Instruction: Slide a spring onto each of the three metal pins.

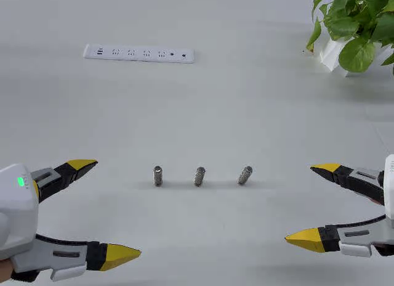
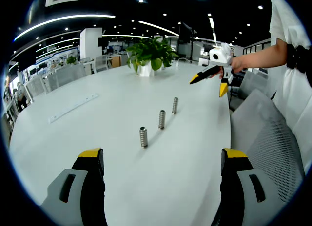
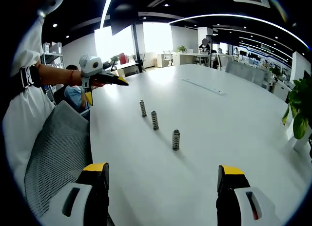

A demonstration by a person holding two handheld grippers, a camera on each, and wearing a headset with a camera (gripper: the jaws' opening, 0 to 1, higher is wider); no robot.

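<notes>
Tabletop (image 1: 246, 101) pins (image 1: 200, 176) stand between left hand-held gripper (image 1: 117, 208) and right hand-held gripper (image 1: 300, 204).

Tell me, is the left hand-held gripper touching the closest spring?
Apart. The head view shows bare table between the left hand-held gripper and the closest spring; its jaws stand open.

Open tabletop (image 1: 246, 101) around three pins (image 1: 199, 176)
</notes>
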